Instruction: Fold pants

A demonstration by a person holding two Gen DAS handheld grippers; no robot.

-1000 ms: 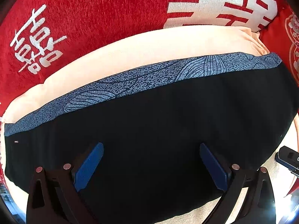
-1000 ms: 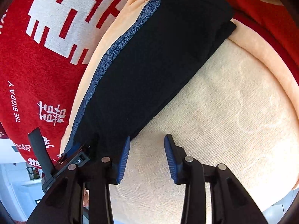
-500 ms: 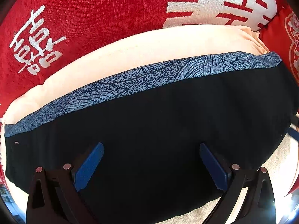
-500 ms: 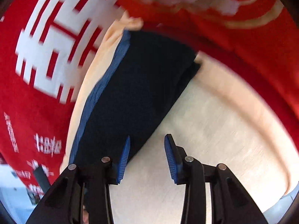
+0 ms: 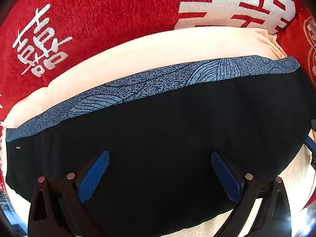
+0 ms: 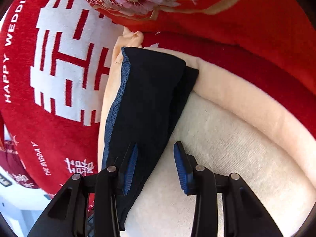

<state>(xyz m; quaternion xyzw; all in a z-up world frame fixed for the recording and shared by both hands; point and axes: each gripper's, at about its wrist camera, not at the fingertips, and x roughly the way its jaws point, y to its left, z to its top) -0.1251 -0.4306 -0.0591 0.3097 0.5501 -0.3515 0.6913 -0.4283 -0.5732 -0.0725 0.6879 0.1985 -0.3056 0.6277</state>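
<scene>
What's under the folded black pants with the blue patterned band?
The folded black pants lie on a cream plush cushion, which shows on both sides. The cushion beneath them is covered. Both the left gripper and right gripper are open.

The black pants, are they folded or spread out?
Folded. The black pants lie as a narrow stack with a second layer's edge showing underneath.

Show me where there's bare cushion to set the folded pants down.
Bare cream cushion lies on the right of the pants, bordered by the cushion's raised peach rim and the right gripper. It is crowded on the left: the pants' patterned band runs beside the rim and the red pillows.
</scene>
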